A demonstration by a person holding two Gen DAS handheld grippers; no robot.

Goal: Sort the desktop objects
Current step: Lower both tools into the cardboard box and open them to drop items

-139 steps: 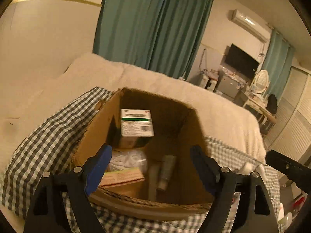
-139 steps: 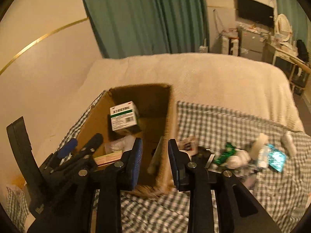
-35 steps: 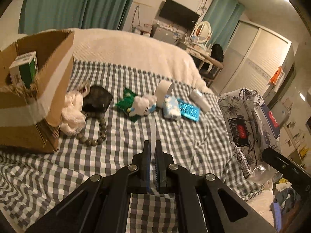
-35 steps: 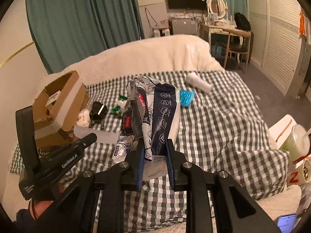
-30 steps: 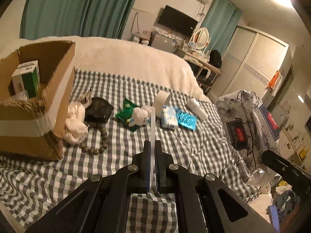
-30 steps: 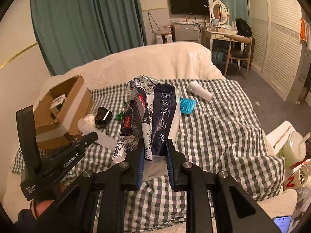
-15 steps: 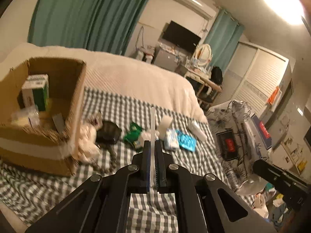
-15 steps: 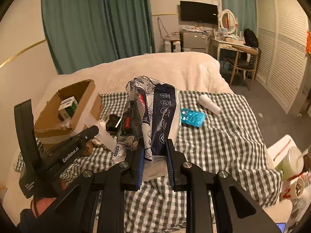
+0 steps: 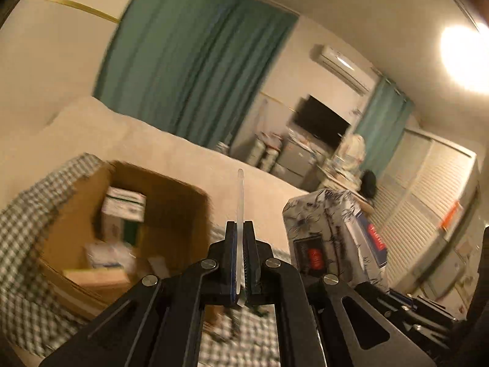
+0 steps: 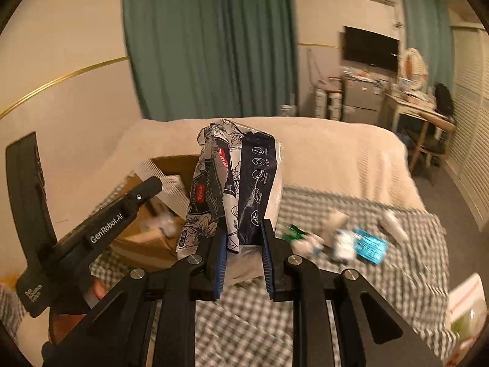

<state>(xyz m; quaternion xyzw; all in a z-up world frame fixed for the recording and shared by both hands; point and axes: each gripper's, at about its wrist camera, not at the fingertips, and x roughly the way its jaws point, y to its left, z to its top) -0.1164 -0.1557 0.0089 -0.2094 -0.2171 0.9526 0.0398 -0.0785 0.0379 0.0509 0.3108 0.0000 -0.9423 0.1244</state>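
Because we are tidying things into the box (image 9: pixel 128 238), we are holding something in each hand. Our left tongs (image 9: pixel 240 263) are squeezing tight on a thin clear stick (image 9: pixel 240 214), which is poking up straight in front of us, just beside the open box. Our right tongs (image 10: pixel 241 257) are pinching a flowery bag (image 10: pixel 232 189) by its bottom edge, so the bag is standing up tall above them. We are gripping it low so it does not flop. More small things (image 10: pixel 342 241) are waiting on the checked cloth (image 10: pixel 351 281) on the bed (image 10: pixel 336 146). We think both things are going to the box next.
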